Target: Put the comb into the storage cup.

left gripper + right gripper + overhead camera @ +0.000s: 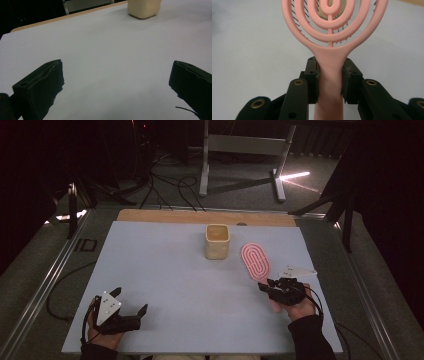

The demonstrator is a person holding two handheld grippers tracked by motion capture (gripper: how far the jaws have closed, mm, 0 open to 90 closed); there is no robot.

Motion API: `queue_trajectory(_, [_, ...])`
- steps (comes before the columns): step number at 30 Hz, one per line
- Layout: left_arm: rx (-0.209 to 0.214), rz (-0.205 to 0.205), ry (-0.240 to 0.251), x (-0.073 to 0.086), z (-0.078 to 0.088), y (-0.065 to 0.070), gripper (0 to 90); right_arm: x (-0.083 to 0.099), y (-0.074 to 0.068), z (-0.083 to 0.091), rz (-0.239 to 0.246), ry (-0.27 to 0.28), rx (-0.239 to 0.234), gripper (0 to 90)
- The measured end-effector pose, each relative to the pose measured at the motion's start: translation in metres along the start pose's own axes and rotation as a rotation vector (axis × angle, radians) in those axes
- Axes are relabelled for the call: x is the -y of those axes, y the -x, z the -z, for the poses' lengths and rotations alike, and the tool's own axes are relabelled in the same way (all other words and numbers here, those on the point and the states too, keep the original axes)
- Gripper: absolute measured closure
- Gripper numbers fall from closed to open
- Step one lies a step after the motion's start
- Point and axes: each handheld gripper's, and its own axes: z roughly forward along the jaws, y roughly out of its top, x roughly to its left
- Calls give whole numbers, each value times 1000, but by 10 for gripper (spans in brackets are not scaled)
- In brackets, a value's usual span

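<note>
Right claw clamps the pink ringed plastic hairbrush handle; left claw gapes wide.

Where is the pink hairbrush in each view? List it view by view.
High view: pink hairbrush right of centre, handle in the right gripper.
Left gripper view: not in it.
Right gripper view: hairbrush centre, handle clamped between both jaws.
Shared landmark: beige cup.

Both grippers are black with brass-ringed screw holes, grey three-cornered top plates, trailing black cables; the person's sleeves are dark.
</note>
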Motion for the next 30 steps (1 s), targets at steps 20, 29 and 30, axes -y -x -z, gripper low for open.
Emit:
queue_trajectory(20, [1, -11, -6, 0, -2, 1, 3, -8, -16, -13, 27, 13, -20, 703])
queue_trajectory(29, [3, -14, -6, -1, -2, 1, 3, -10, -25, -20, 36, 19, -19, 704])
queue_trajectory(30, [3, -14, -7, 0, -2, 1, 3, -10, -26, -21, 36, 18, -18, 704])
